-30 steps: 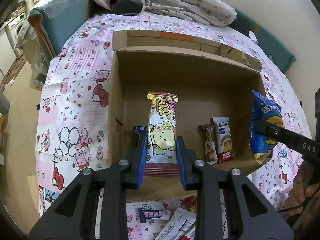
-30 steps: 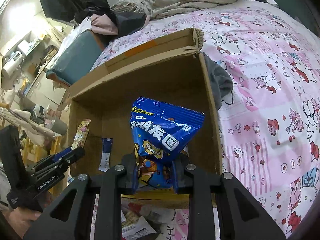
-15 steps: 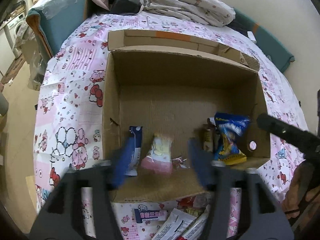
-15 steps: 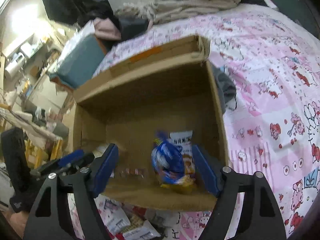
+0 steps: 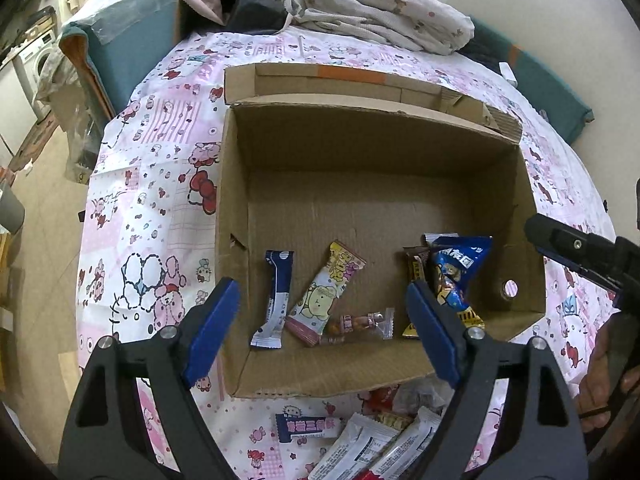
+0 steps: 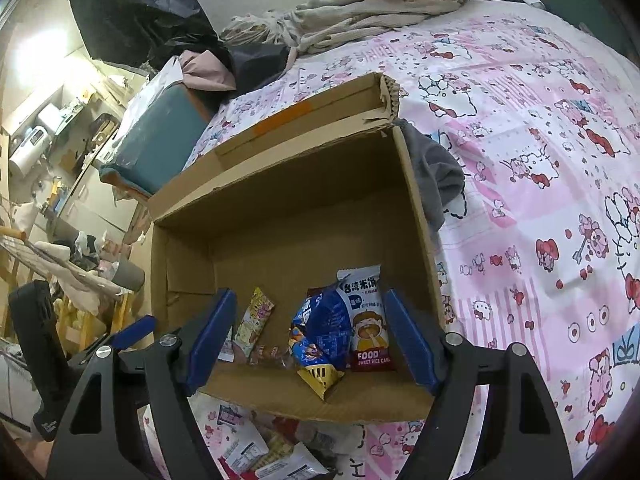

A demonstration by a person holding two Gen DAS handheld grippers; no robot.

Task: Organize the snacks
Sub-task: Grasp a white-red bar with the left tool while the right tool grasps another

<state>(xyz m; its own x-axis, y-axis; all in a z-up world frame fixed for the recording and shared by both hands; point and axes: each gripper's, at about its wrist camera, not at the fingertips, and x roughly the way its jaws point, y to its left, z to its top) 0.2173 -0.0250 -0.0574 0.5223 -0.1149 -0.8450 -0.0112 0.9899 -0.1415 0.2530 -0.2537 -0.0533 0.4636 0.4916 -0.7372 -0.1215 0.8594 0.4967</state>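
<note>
Inside the cardboard box (image 5: 236, 184) lie several snack packets (image 5: 320, 296).

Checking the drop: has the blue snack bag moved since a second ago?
Yes. The blue snack bag has dropped from the right gripper onto the cardboard box floor, by its right wall.

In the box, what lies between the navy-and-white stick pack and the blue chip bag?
Left wrist view: the yellow-pink wafer pack, a small clear-wrapped candy and a brown bar.
</note>
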